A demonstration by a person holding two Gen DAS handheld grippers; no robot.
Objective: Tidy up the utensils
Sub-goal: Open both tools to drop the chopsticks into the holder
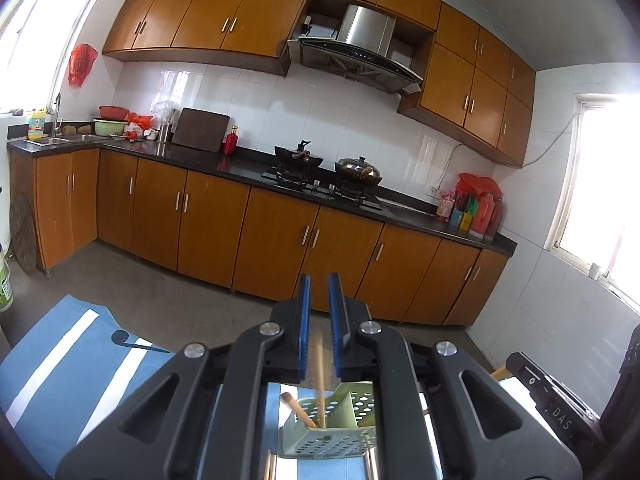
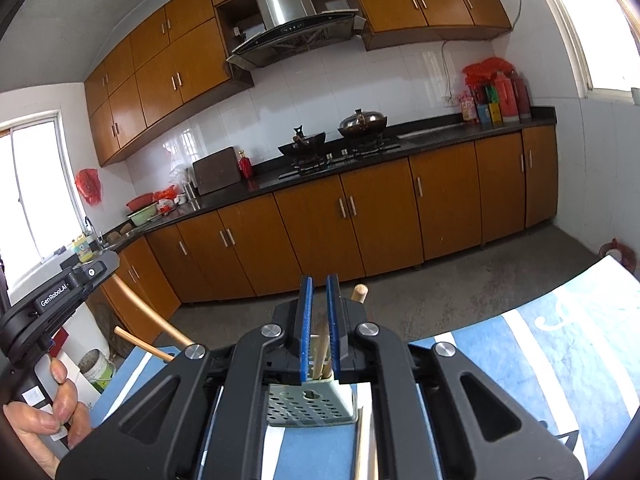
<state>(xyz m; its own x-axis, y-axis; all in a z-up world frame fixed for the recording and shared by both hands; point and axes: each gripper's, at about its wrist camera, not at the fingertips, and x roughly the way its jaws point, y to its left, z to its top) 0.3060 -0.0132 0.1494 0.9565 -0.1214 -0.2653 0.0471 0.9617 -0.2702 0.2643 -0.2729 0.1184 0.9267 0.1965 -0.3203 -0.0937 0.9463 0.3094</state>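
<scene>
Chopsticks (image 1: 319, 380) stand in a pale green perforated utensil holder (image 1: 328, 436) that sits on a blue-and-white striped cloth (image 1: 72, 364); a wooden-handled utensil (image 1: 298, 410) leans out of the same compartment toward the left. From the right wrist view the holder (image 2: 310, 406) shows its perforated face, with light wooden sticks (image 2: 320, 350) rising out of its top, and one more pair of chopsticks (image 2: 366, 448) lying flat on the cloth just beside it.

Left gripper (image 1: 320, 312) hangs above the holder, blue pads narrowly parted, with a blurred stick in the gap; whether the pads touch it I cannot tell. Right gripper (image 2: 319, 312) sits above the holder too, pads narrowly apart around the upright sticks, contact unclear. A round wooden handle end (image 2: 359, 292) pokes up just right of it. A bare hand (image 2: 44, 420) grips the left tool's handle.
</scene>
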